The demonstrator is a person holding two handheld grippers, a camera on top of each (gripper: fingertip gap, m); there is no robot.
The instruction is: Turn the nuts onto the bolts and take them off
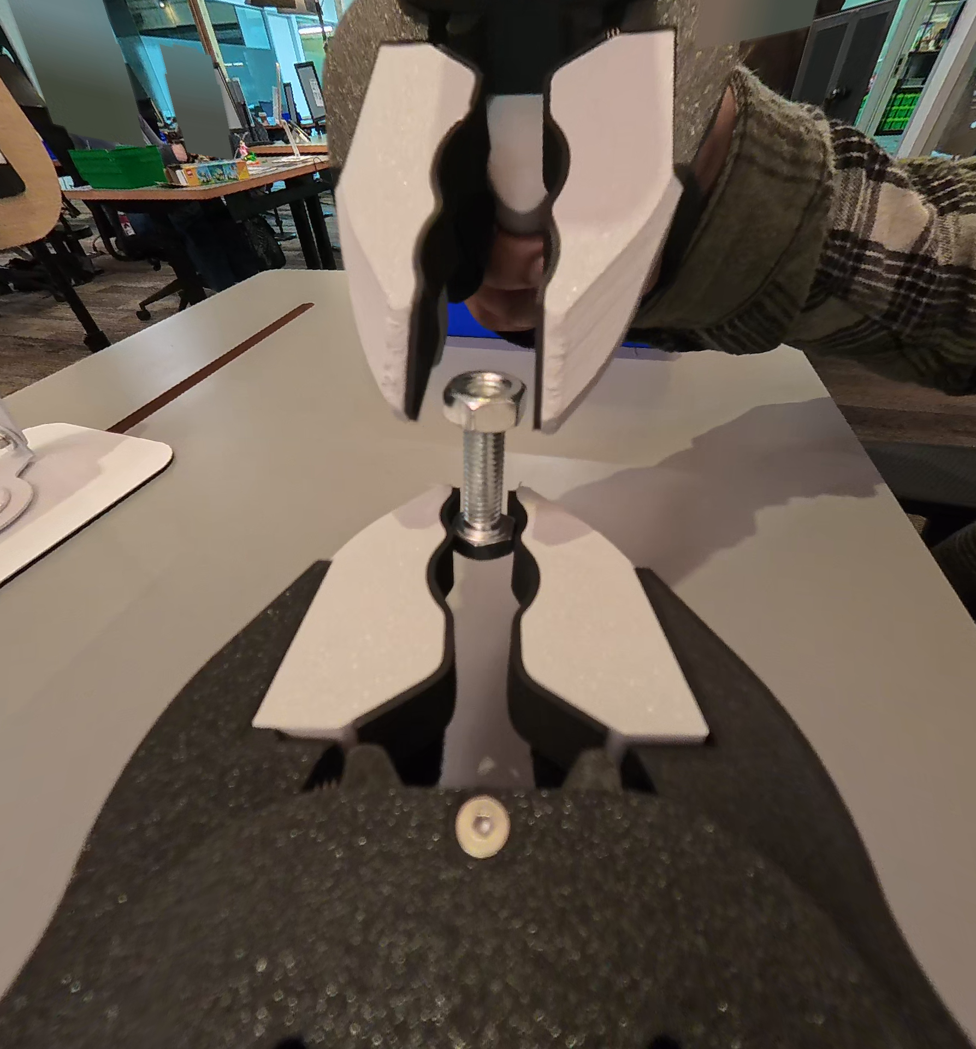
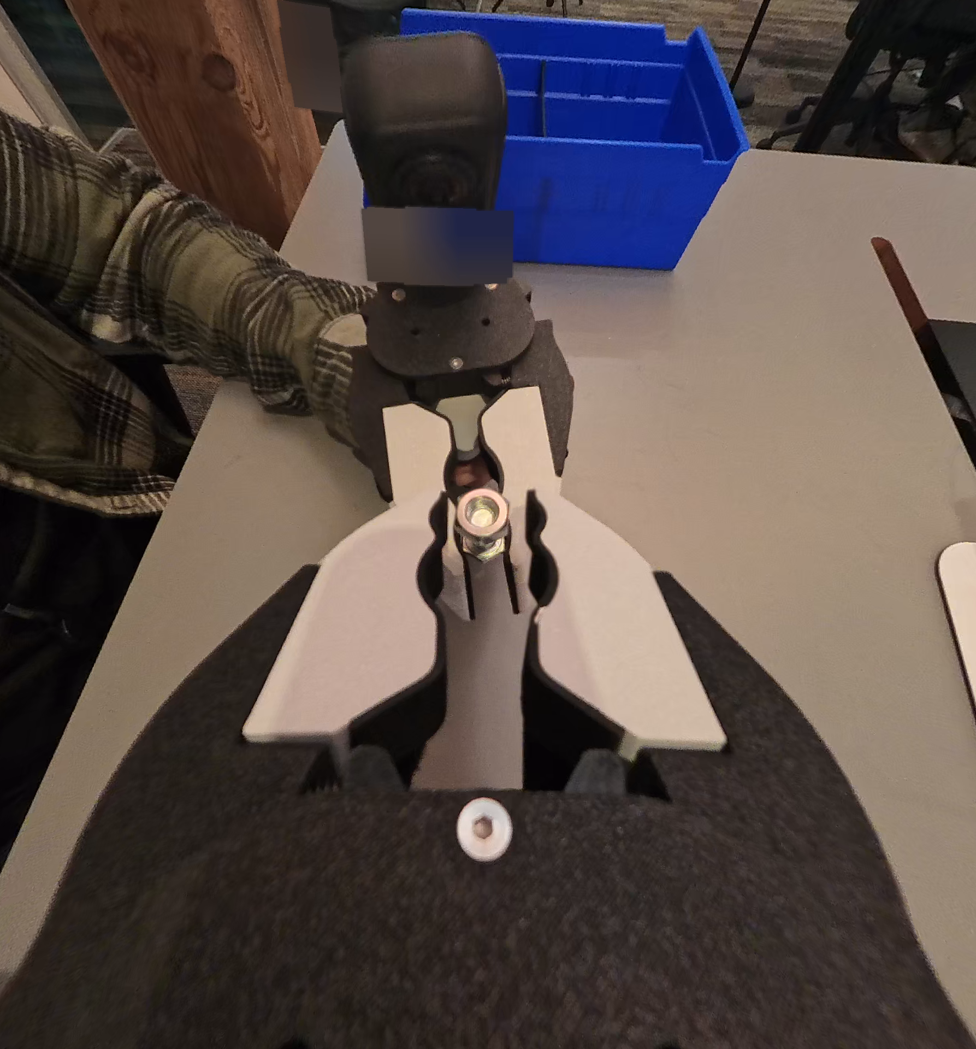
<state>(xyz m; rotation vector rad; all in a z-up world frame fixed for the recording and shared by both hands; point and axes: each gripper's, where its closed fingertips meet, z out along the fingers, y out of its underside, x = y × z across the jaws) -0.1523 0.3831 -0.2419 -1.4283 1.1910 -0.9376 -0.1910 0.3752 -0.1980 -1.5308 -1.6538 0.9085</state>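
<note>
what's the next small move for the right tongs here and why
Probably close the right tongs on the nut and start turning. The left tongs grip the bolt upright by its head; the nut sits at its top between the open right fingers.

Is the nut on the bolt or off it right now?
On. The nut sits at the tip of the upright bolt, thread bare below it.

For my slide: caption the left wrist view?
Left gripper holds bolt upright; right gripper straddles its nut.
</note>
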